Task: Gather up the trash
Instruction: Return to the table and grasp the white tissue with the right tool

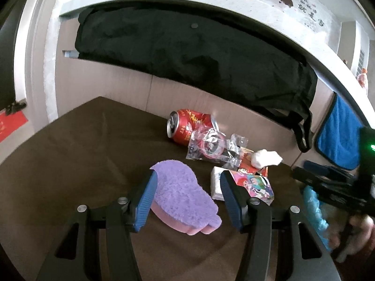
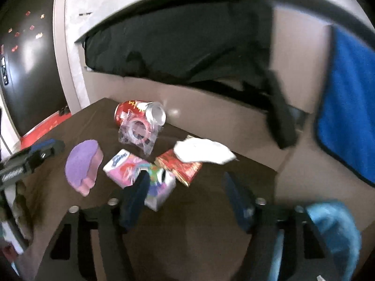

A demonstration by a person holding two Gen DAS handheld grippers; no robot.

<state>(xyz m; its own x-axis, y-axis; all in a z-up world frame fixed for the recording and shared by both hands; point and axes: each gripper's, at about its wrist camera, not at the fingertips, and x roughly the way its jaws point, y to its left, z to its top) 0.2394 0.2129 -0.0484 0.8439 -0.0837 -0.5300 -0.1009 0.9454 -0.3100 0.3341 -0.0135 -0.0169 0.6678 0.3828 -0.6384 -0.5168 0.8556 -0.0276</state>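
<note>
On the dark brown table [image 1: 70,152] lie a red drink can [image 1: 187,126] on its side, a clear plastic wrapper [image 1: 215,147], a crumpled white tissue [image 1: 266,158], a red packet [image 1: 246,168] and a pink cartoon tissue pack [image 1: 255,185]. A purple and pink sponge [image 1: 182,199] lies between the open fingers of my left gripper [image 1: 187,199]. My right gripper [image 2: 187,199] is open and empty above the table, its left finger over the tissue pack [image 2: 126,168]. The can [image 2: 131,112], wrapper [image 2: 138,133], tissue [image 2: 204,152], red packet [image 2: 180,166] and sponge [image 2: 82,164] show there too.
A black bag [image 1: 187,53] hangs under a grey counter edge [image 1: 211,2] behind the table. A blue towel [image 1: 339,131] hangs at the right. A light blue object [image 2: 332,229] sits by my right gripper. The other gripper [image 2: 28,159] shows at the left.
</note>
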